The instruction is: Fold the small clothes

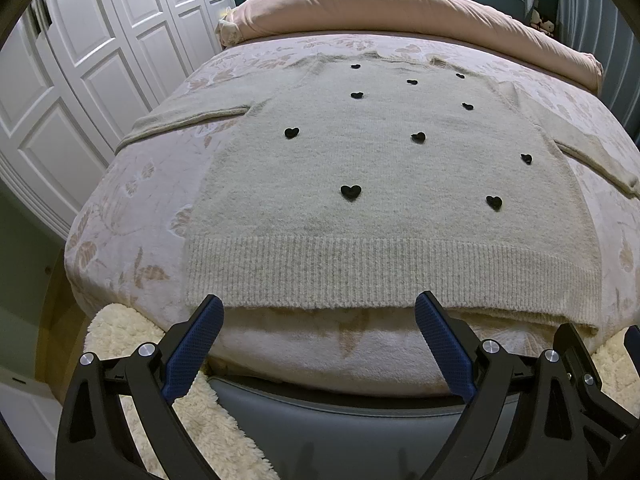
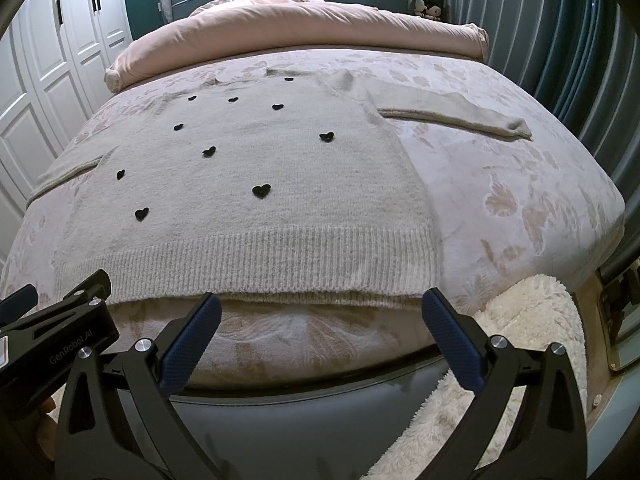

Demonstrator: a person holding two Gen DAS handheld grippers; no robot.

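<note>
On the bed [image 1: 160,200], a cream knit sweater [image 1: 380,168] dotted with black hearts [image 1: 351,192] lies flat, sleeves out to each side, its ribbed hem [image 2: 256,260] at the foot edge. Both the left tongs [image 1: 320,312] and right tongs [image 2: 320,312] hover spread wide just short of that hem, gripping nothing. A pink duvet [image 2: 304,24] is bunched by the headboard; what looks like a fleecy rug [image 2: 520,340] lies below.
</note>
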